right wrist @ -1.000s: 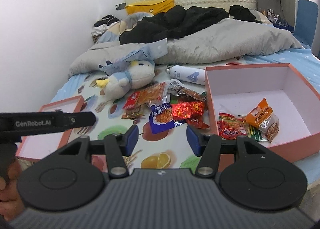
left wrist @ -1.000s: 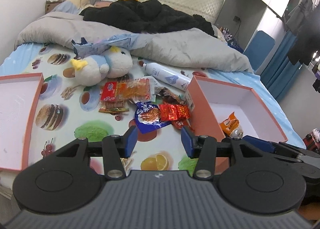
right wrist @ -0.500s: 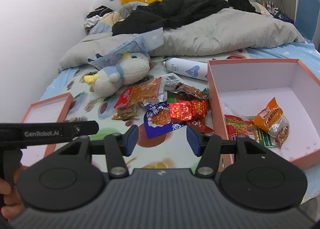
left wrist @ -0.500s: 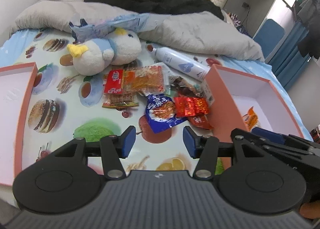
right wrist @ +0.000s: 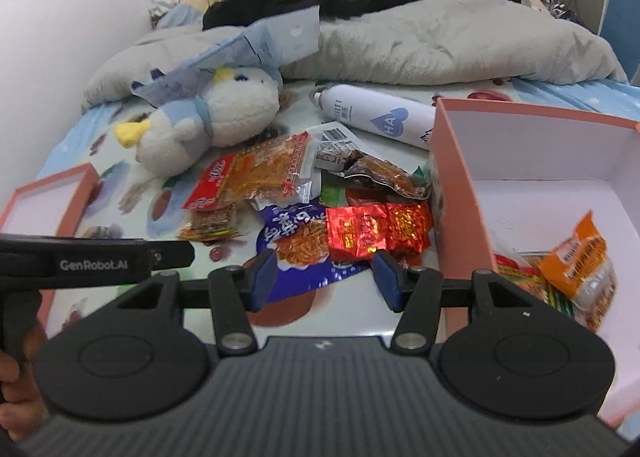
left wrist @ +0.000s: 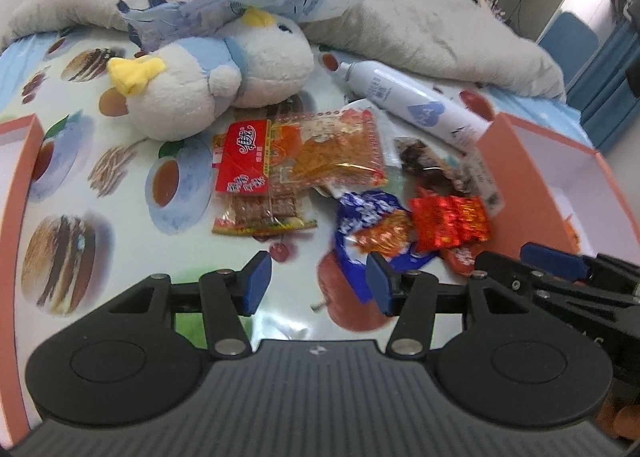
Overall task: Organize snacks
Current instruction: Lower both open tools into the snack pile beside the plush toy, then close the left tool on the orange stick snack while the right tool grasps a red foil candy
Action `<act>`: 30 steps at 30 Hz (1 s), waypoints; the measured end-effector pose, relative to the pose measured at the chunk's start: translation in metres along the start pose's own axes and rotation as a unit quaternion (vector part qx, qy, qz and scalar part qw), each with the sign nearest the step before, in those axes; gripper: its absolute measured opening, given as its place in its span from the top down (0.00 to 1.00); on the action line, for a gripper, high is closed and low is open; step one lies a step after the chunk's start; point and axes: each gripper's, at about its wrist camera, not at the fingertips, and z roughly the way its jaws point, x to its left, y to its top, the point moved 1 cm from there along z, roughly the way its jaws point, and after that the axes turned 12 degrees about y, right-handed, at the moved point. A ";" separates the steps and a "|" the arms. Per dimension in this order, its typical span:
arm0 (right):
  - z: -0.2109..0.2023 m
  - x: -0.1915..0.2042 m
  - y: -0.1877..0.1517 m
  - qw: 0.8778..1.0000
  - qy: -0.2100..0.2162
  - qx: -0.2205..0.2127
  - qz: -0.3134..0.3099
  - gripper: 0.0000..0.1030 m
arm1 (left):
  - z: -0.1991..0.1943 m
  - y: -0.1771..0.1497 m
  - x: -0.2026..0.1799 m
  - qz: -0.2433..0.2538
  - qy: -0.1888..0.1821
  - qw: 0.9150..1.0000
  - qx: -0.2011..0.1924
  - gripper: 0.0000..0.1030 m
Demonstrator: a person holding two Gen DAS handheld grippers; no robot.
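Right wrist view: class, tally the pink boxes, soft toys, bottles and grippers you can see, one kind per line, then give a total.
Pink boxes: 2
Soft toy: 1
Bottle: 1
Grippers: 2, the left gripper and the right gripper
Total: 6

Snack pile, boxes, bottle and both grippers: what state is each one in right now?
Left gripper: open, empty.
Right gripper: open, empty.
Pink box: open, holding a few packets.
Orange packet: lying inside the box.
Box lid: upturned, nothing visible inside.
Snack pile: loose on the sheet.
White bottle: on its side.
Plush bird: lying down.
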 end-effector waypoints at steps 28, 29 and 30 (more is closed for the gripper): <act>0.102 -0.031 0.010 0.993 -0.112 0.015 0.044 0.34 | 0.107 0.040 -0.049 0.305 0.043 0.948 -0.074 0.50; 0.102 -0.031 0.009 0.993 -0.105 0.020 0.042 0.34 | 0.111 0.040 -0.048 0.304 0.047 0.949 -0.062 0.57; 0.101 -0.032 0.007 0.994 -0.098 0.028 0.039 0.34 | 0.113 0.039 -0.048 0.303 0.050 0.950 -0.055 0.66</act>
